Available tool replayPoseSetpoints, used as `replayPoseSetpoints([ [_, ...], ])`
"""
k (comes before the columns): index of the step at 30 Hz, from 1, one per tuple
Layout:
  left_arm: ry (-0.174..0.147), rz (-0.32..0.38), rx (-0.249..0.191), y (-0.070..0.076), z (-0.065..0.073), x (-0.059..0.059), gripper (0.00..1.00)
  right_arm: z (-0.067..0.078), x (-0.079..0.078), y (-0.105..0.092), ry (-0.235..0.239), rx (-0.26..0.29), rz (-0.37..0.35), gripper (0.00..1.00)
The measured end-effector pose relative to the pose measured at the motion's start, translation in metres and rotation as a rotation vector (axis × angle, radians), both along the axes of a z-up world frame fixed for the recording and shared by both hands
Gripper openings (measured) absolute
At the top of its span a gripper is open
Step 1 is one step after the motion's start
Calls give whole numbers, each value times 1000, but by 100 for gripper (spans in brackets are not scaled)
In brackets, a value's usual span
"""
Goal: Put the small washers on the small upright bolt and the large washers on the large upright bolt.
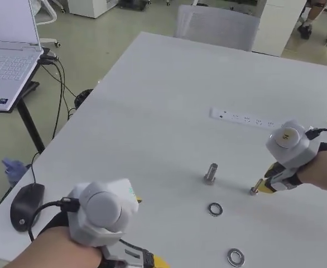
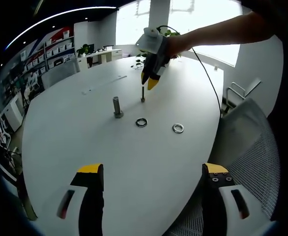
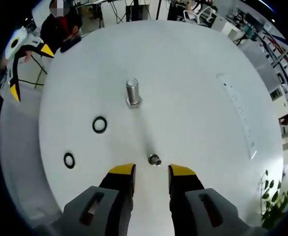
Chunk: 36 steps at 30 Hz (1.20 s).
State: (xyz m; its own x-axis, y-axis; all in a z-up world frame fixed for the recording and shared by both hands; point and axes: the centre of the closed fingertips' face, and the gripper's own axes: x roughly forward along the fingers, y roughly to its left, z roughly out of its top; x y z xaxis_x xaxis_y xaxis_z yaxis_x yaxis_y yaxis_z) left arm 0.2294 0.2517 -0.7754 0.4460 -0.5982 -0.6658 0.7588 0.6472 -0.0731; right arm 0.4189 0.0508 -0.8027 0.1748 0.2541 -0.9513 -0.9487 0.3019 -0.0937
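Two washers lie flat on the white table [image 2: 85, 147] in the left gripper view. The first washer [image 2: 141, 122] is just beside the large upright bolt [image 2: 117, 107], and the second washer [image 2: 178, 128] is nearer the edge by a mesh chair [image 2: 252, 137]. Both are plain steel rings, and we cannot tell their sizes apart. The small upright bolt [image 2: 143, 94] stands beyond them, with the right gripper [image 2: 149, 82] hovering just above it. The left gripper [image 2: 153, 169] has its jaws spread wide over bare table, holding nothing. Shelves and bright windows line the room behind.

In the right gripper view we look down on the small upright bolt, just ahead of the yellow-tipped jaws. They stand a narrow gap apart with nothing between them. A power strip [image 3: 237, 113] lies toward the far edge.

In the head view both bolts stand mid-table, with the washers nearer the front edge. We see a black mouse [image 1: 27, 205] at the left edge and a laptop [image 1: 7, 61] on a stand off the table.
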Motion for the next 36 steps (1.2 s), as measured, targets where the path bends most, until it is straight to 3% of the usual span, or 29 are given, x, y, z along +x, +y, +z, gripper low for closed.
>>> replayPoseSetpoints([
  [4,-6,-13,-4,-1,3,0,84,9,-10,2,-16,3,13,28],
  [12,-6,-28,7,2,4,-3,84,12,-32,9,5,15,38,28],
  [22,-9,-32,17,5,3,-12,82,1,-69,16,59,20,86,31],
  [30,-2,-17,12,0,4,-16,82,-15,-107,19,86,4,155,37],
  [36,-1,-9,12,-4,2,-18,81,-24,-132,21,116,3,181,37],
])
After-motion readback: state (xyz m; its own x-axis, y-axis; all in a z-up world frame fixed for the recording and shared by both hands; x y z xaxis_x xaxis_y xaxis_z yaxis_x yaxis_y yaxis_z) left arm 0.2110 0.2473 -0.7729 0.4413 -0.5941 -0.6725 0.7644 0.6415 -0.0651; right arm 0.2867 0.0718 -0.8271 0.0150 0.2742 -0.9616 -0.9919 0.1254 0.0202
